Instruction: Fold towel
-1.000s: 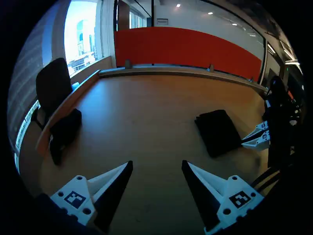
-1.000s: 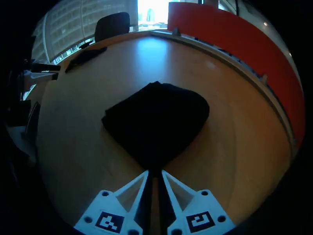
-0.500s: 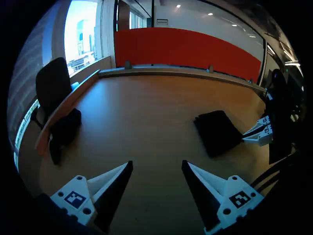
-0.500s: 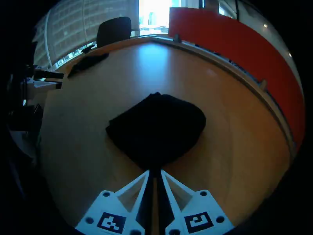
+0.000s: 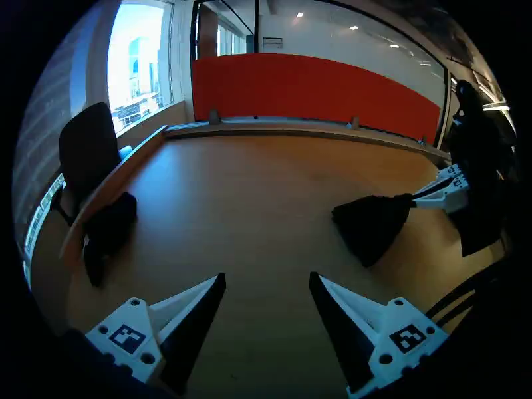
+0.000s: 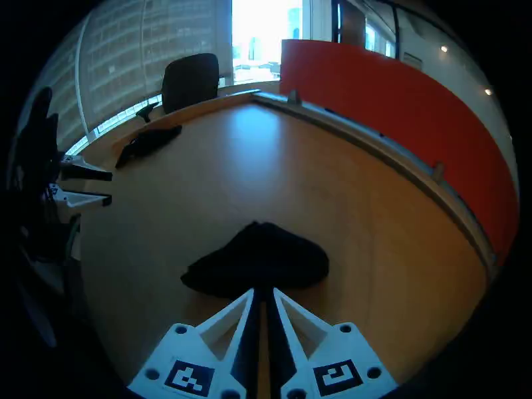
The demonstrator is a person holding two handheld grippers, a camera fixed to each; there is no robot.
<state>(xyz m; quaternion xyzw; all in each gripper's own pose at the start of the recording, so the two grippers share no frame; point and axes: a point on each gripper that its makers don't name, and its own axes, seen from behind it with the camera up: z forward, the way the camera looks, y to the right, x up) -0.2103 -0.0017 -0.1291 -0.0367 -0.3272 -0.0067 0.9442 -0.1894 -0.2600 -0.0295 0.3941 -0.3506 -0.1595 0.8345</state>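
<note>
dark soft bundle (image 5: 106, 229) at desk (image 5: 253, 179) left edge. left gripper (image 5: 266, 276): fingers spread wide, holding nothing, above the smooth wood. black towel (image 5: 369, 223) right of it: limp bunched cloth, one end raised, rest draped on desk. right gripper (image 6: 264, 292): fingers pinched tight on that raised end.

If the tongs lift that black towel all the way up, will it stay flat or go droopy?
Probably droopy: the black cloth towel sags from a peak where the right tongs pinch its edge. It likely feels light, since one small pinch raises that side. It may slide easily on the smooth wooden table.
</note>
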